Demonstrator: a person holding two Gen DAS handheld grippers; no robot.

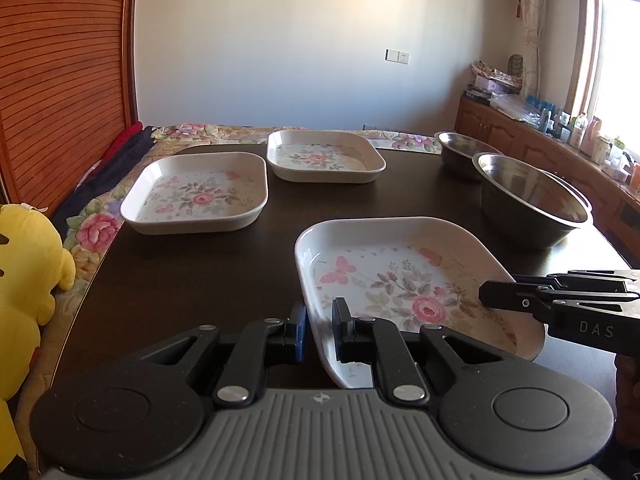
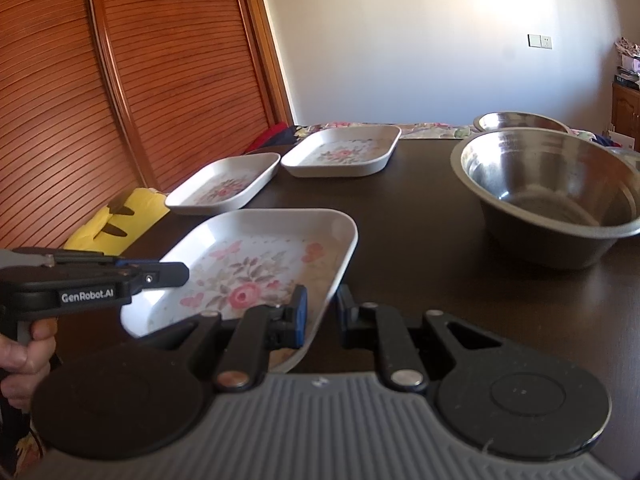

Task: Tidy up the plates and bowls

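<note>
Behind the near plate, two more plates sit upper left, steel bowls upper right. Left gripper and right gripper each straddle opposite rims of it, jaws narrowly apart.

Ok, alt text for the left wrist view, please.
The left gripper straddles the near rim of a white square floral plate on a dark wooden table, its jaws not yet closed, while the right gripper reaches over the plate's right edge. Two matching plates and two steel bowls sit beyond.
</note>
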